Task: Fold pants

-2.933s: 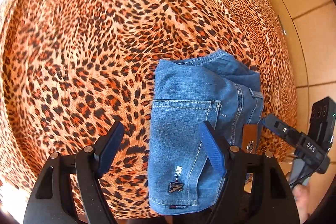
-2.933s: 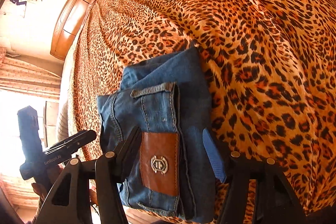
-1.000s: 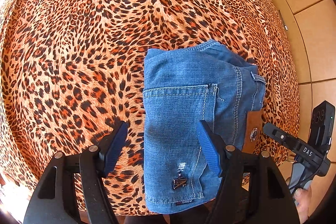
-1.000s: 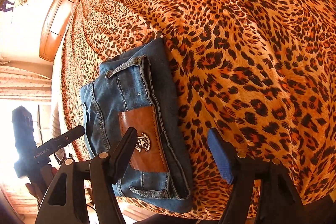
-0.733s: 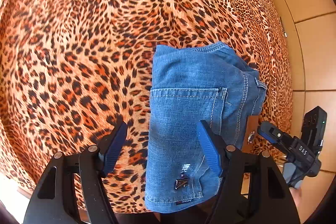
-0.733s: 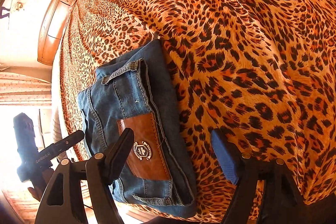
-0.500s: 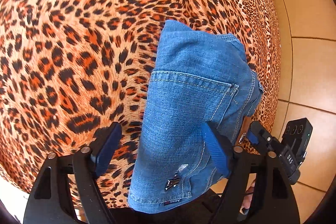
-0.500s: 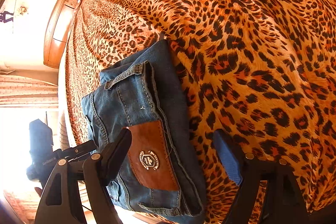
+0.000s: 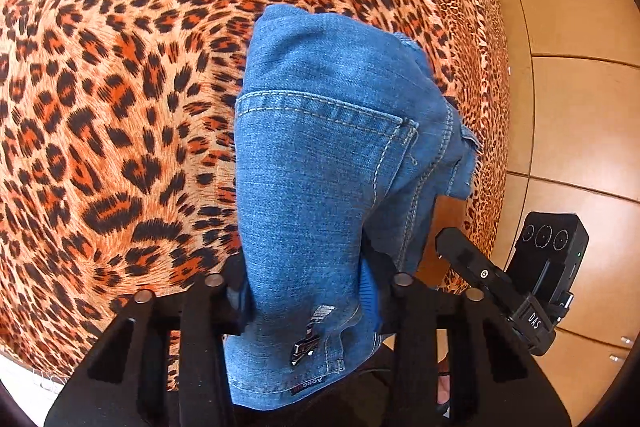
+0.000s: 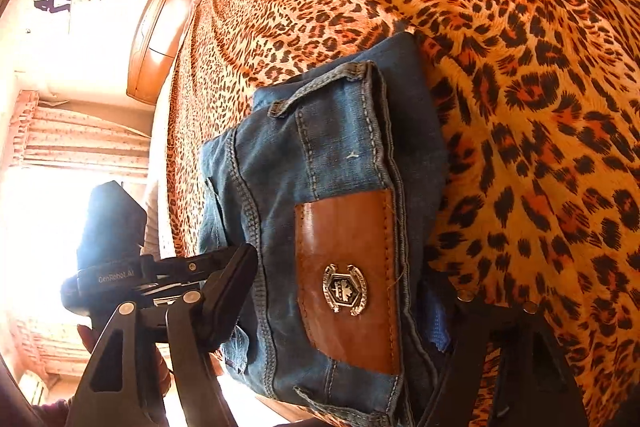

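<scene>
The folded blue jeans (image 9: 320,163) lie at the near edge of the leopard-print bed (image 9: 112,75). My left gripper (image 9: 308,291) is shut on the jeans' near end, at the back pocket side, which bulges up between the fingers. In the right wrist view the jeans (image 10: 320,163) show their brown leather patch (image 10: 346,267) and waistband. My right gripper (image 10: 344,287) straddles the patch end and its jaws press the bundle's sides. The other gripper shows at the side of each view.
The leopard bedspread (image 10: 500,67) stretches far ahead and to the sides. A tiled floor (image 9: 572,87) lies right of the bed. A wooden headboard (image 10: 160,39) and curtains (image 10: 76,143) stand at the far left in the right wrist view.
Both grippers came down onto the jeans and closed: the left from wide open to clamped on the pocket end, the right in around the patch end. The bundle's near end bunched up.
</scene>
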Available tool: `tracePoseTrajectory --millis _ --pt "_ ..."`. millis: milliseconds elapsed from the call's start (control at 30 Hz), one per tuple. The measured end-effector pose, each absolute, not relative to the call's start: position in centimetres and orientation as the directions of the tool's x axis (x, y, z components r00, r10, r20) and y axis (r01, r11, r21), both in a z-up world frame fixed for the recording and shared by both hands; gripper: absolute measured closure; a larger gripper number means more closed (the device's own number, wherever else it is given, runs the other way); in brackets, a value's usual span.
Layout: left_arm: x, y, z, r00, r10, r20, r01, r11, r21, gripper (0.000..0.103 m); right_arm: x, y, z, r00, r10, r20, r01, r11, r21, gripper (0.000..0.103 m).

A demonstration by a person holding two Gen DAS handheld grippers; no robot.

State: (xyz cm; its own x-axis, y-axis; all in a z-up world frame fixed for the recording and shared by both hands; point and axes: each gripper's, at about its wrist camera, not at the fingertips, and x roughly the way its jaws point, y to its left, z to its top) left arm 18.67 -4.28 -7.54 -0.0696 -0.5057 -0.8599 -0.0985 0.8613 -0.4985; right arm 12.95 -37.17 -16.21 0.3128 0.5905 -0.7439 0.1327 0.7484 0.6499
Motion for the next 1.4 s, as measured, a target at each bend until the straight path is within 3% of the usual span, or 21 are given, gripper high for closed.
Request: tracePoseTrajectory --millis 300,367,400,433,500,600,667,733,833,967,1100,1400 --pt "23.2 -0.9 0.6 0.140 -0.514 -0.846 -0.055 0.849 -0.525 0.069 19.2 -31.3 -9.1 0.360 0.641 -0.678 -0.027 0.734 0.679 0.027" --pt "25.2 0.3 1.9 0.176 -0.462 -0.869 -0.059 0.877 -0.477 0.048 21.4 -30.2 -6.9 0.403 0.628 -0.666 -0.069 0.747 0.662 0.025" --pt "25.9 0.9 2.2 0.194 -0.393 -0.899 -0.077 0.907 -0.413 0.035 22.5 -29.9 -6.2 0.422 0.578 -0.699 -0.054 0.785 0.617 0.022" --pt "26.4 1.7 2.5 0.225 -0.309 -0.924 -0.102 0.936 -0.338 0.034 23.6 -29.6 -5.9 0.435 0.482 -0.760 -0.010 0.847 0.531 0.016" --pt "26.5 3.1 2.8 0.282 -0.159 -0.946 -0.129 0.971 -0.201 0.033 25.2 -29.3 -6.0 0.420 0.264 -0.869 0.054 0.948 0.314 0.014" --pt "24.5 5.4 2.2 0.346 -0.033 -0.938 -0.165 0.982 -0.095 0.033 24.8 -29.6 -7.1 0.397 0.196 -0.896 0.054 0.970 0.236 0.013" --pt "23.4 5.7 1.1 0.377 0.027 -0.926 -0.202 0.978 -0.054 0.033 23.3 -29.8 -8.1 0.387 0.142 -0.911 0.067 0.981 0.181 0.006" --pt "22.3 5.8 0.2 0.395 0.055 -0.917 -0.231 0.972 -0.042 0.033 21.8 -29.6 -8.7 0.377 0.058 -0.924 0.079 0.992 0.094 0.005" --pt "21.1 4.9 -0.2 0.424 0.092 -0.901 -0.222 0.975 -0.004 0.033 19.7 -28.5 -8.2 0.449 -0.102 -0.888 0.076 0.994 -0.075 0.005" --pt "20.1 3.4 0.1 0.456 0.123 -0.881 -0.169 0.984 0.050 0.031 17.2 -26.8 -4.5 0.602 -0.277 -0.748 0.099 0.956 -0.275 0.001" --pt "19.4 2.4 0.2 0.441 0.063 -0.895 -0.136 0.991 0.002 0.030 16.6 -28.0 -2.3 0.600 -0.167 -0.783 0.098 0.986 -0.135 0.000" --pt "16.2 -0.5 2.1 0.476 -0.045 -0.879 -0.014 0.998 -0.059 0.030 12.7 -27.6 -0.4 0.659 -0.120 -0.742 0.080 0.993 -0.089 0.000"
